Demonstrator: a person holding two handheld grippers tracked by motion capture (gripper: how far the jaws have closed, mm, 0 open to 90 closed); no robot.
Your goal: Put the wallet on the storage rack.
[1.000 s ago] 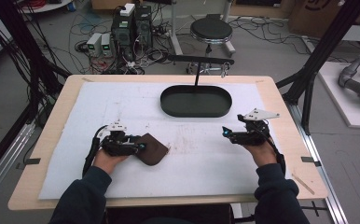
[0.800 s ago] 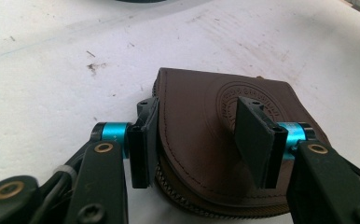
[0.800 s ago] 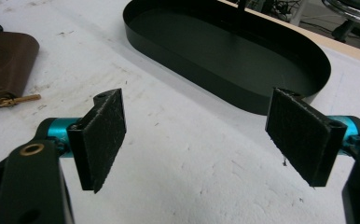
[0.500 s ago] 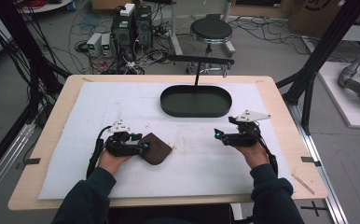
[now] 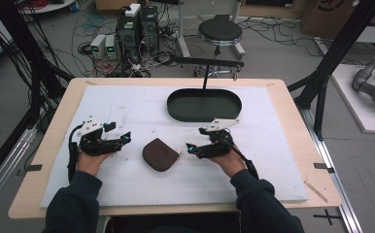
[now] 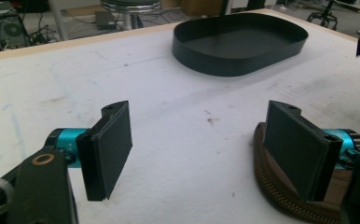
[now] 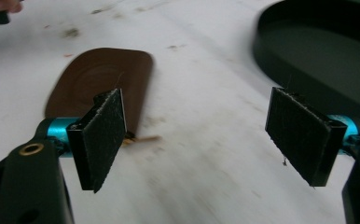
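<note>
**Brown pouch lies between two released claws**

A wooden desk (image 5: 292, 111) carries a white mat (image 5: 127, 102) and, at the far side, an empty black oval tray (image 5: 204, 105). A flat brown zippered leather pouch (image 5: 160, 154) lies mid-mat, between the left claw (image 5: 125, 137) and the right claw (image 5: 189, 147), both spread wide, touching neither.

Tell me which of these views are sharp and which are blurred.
High view: soft, low in detail, evenly lit, no glare. Left gripper view: sharp, the brown pouch zipper and the black tray rim crisp. Right gripper view: motion-smeared, the pouch edges and table marks streaked, while the pads stay crisp.
</note>
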